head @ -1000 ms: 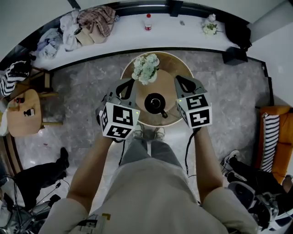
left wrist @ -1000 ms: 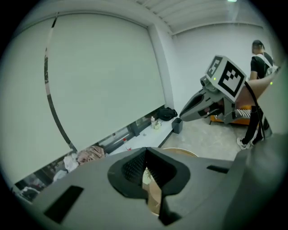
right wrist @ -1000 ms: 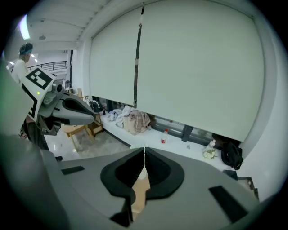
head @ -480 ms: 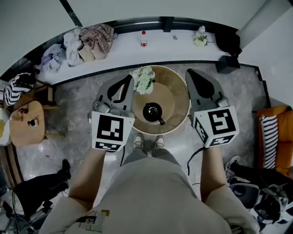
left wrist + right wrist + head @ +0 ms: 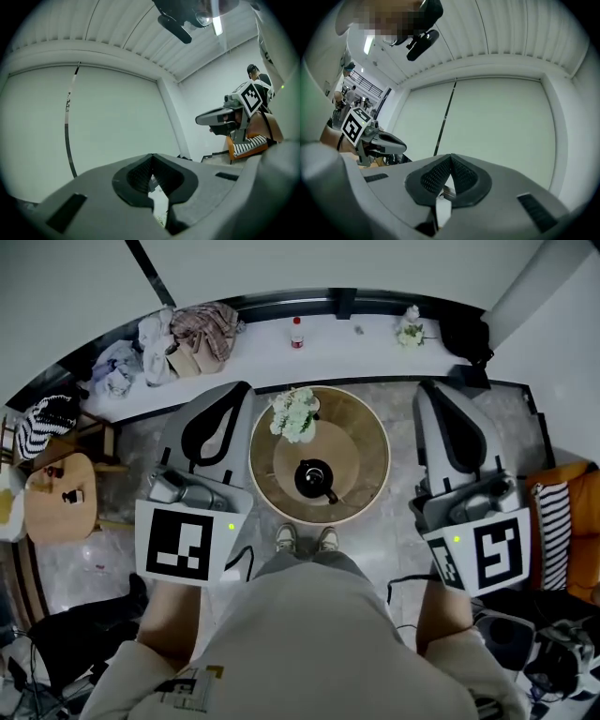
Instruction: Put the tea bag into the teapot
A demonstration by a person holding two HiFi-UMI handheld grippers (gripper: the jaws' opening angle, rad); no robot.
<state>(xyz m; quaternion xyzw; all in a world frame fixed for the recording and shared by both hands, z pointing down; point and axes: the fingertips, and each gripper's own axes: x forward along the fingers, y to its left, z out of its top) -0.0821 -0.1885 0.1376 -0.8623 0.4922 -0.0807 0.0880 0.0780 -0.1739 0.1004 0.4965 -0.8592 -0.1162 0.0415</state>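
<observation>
A black teapot (image 5: 315, 479) stands at the middle of the round wooden table (image 5: 366, 442), with a bunch of white flowers (image 5: 294, 412) behind it. No tea bag shows in any view. My left gripper (image 5: 246, 387) is raised to the left of the table, off its rim, jaws shut and empty. My right gripper (image 5: 427, 386) is raised to the right of the table, also shut with nothing between the pads. Both point up at the far wall. The left gripper view shows its own shut jaws (image 5: 151, 157) and the right gripper (image 5: 220, 117); the right gripper view shows its shut jaws (image 5: 451, 157).
A white ledge (image 5: 356, 348) runs along the back with a heap of clothes (image 5: 183, 324), a red-capped bottle (image 5: 297, 332) and a small flower pot (image 5: 410, 331). A low wooden side table (image 5: 56, 493) stands left, an orange seat with a striped cushion (image 5: 562, 531) right.
Both grippers have risen toward the head camera and spread apart, from flanking the teapot over the table to outside its rim. The teapot has not moved.
</observation>
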